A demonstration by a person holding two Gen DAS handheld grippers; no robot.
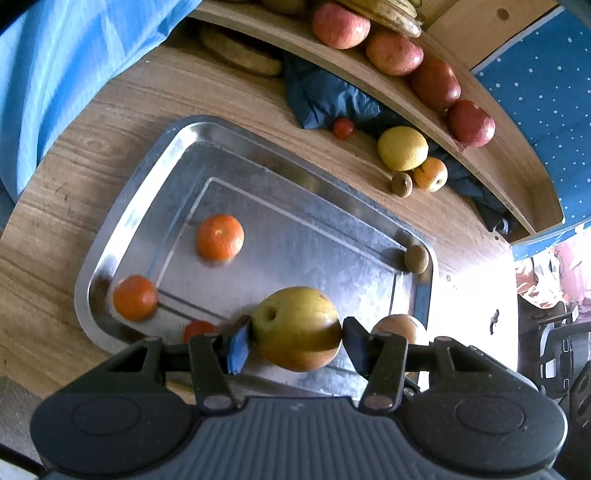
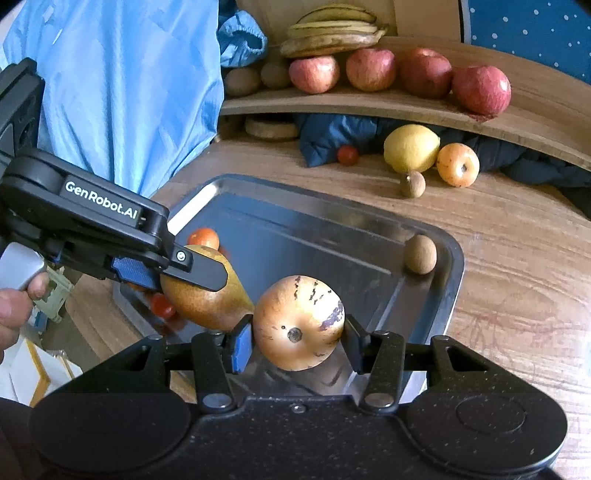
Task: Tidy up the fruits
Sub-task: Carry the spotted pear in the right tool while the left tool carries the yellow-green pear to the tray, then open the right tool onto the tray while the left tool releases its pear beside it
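My left gripper (image 1: 297, 338) is shut on a yellow-green pear (image 1: 295, 326) over the near edge of a steel tray (image 1: 229, 155). My right gripper (image 2: 298, 338) is shut on a round tan pear (image 2: 298, 321) over the same tray (image 2: 448, 280). The left gripper and its pear (image 2: 207, 295) show at left in the right wrist view. The tan pear (image 1: 399, 326) shows behind my left gripper's right finger. In the tray lie two oranges (image 1: 219, 236) (image 1: 135, 297), a small tomato (image 1: 197, 328) and a kiwi (image 1: 416, 258).
On the wooden table lie a lemon (image 2: 411, 147), a small orange-yellow fruit (image 2: 458, 164), a kiwi (image 2: 412, 183), a cherry tomato (image 2: 347, 155) and dark blue cloth (image 2: 340, 136). A curved shelf (image 2: 406, 107) carries red apples (image 2: 481, 89), bananas (image 2: 332, 31) and kiwis. Light blue fabric (image 2: 129, 92) hangs left.
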